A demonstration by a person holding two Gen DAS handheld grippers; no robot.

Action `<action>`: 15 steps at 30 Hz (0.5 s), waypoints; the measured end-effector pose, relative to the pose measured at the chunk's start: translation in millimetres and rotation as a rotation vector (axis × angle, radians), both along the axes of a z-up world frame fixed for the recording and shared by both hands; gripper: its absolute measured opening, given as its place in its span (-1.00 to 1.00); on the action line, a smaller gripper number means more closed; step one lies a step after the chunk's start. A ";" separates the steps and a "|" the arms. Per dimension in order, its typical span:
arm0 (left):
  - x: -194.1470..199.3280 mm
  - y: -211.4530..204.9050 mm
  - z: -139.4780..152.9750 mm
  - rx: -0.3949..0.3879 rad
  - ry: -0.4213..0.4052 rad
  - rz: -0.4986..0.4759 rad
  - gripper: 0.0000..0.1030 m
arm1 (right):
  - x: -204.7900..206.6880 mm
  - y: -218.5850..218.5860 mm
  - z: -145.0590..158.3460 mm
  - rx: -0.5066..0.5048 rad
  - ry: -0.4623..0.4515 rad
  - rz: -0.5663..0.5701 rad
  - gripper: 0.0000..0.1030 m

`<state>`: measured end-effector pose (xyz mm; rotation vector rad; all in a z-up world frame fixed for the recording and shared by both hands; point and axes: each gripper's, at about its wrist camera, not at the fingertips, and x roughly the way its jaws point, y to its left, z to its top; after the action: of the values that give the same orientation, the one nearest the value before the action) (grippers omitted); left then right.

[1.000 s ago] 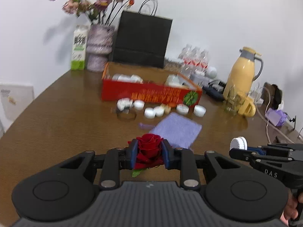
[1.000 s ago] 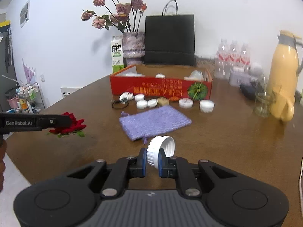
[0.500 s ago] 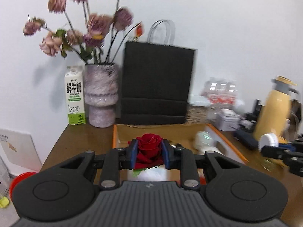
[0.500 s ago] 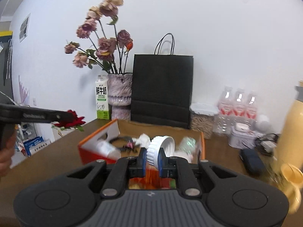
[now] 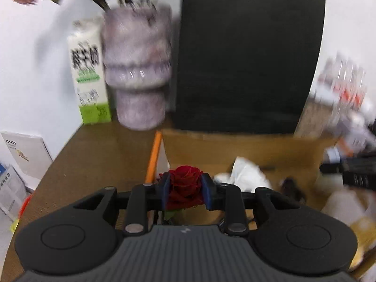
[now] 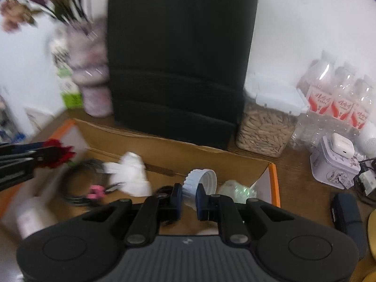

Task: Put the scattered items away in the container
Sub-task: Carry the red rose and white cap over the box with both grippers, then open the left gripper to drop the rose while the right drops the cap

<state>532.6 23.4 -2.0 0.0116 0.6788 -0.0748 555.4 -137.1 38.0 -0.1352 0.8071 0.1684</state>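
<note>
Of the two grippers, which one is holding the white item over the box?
The right gripper: it grips a white ribbed cap above the cardboard box. The left gripper holds a red rose.

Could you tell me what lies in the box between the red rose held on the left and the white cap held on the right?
In the right wrist view, a crumpled white item lies between red rose and white cap.

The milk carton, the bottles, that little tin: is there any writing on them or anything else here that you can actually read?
Milk carton: large dark Chinese characters, too blurred to read; the fine print below is unreadable.
Bottles: red and white labels with Chinese brush characters, too small to read.
Tin: drawings only, no legible words.
White booklet leaning on the wall: a line of tiny print, unreadable.
Black bag: no text visible.
</note>
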 end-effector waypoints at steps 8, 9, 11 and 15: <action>-3.0 -7.5 -3.6 -0.018 0.032 -0.051 0.31 | 39.1 13.0 -44.8 -0.076 0.136 0.008 -0.45; -4.0 -7.6 -1.9 -0.031 0.035 -0.057 0.41 | 40.2 13.1 -47.1 -0.091 0.140 0.000 -0.34; -5.2 -8.4 3.8 -0.045 0.023 -0.068 0.47 | 39.2 10.1 -44.8 -0.082 0.138 -0.009 -0.16; -10.0 -0.4 18.9 -0.057 -0.037 -0.041 0.69 | 28.0 -2.2 -20.7 0.011 0.126 -0.021 -0.09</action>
<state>522.7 23.1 16.9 -0.0275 0.6389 -0.1325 583.3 -139.2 17.3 -0.1066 0.9323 0.1622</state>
